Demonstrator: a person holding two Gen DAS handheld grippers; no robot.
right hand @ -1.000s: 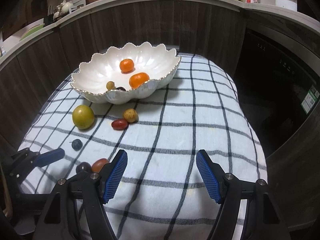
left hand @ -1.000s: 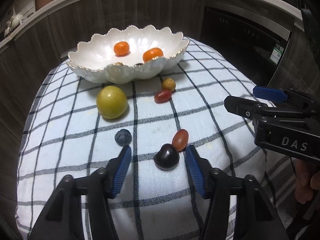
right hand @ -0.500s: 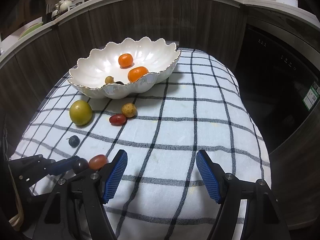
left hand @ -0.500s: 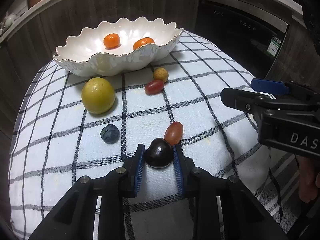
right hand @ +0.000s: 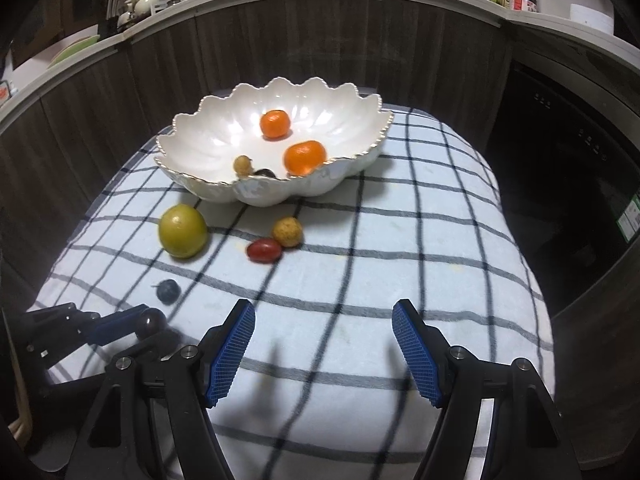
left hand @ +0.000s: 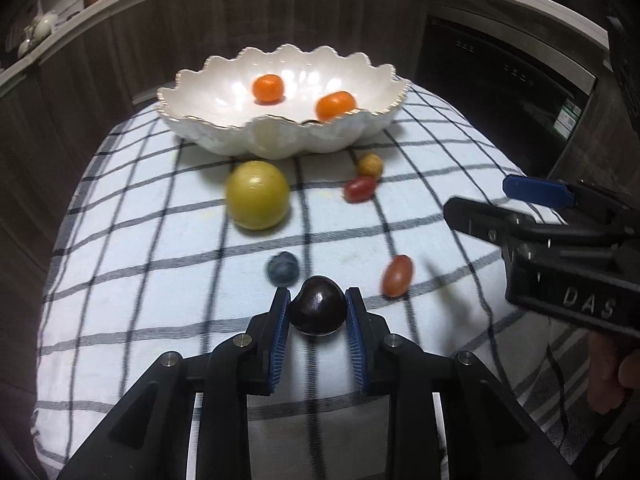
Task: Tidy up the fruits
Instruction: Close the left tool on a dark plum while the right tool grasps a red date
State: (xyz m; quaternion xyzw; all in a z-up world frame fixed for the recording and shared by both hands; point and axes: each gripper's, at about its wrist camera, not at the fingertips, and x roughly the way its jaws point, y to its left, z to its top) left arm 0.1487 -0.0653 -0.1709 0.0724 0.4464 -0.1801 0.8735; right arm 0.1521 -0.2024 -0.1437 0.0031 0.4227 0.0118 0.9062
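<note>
On the left, the left gripper (left hand: 318,312) has its blue pads pressed to either side of a dark plum (left hand: 318,311), glossy and almost black, held near the front edge of the checked cloth (left hand: 160,280). Whether it is lifted clear of the cloth is hard to make out. Just beyond sit a blueberry (left hand: 283,267) and a blurred red grape (left hand: 397,275). Further off lie a yellow-green fruit (left hand: 257,195), another red grape (left hand: 360,189) and a small tan fruit (left hand: 370,165), near the scalloped white bowl (left hand: 224,128) holding two oranges (left hand: 268,89); the bowl's rim hides part of one. On the right, the right gripper (right hand: 324,350) gapes wide, holding nothing.
</note>
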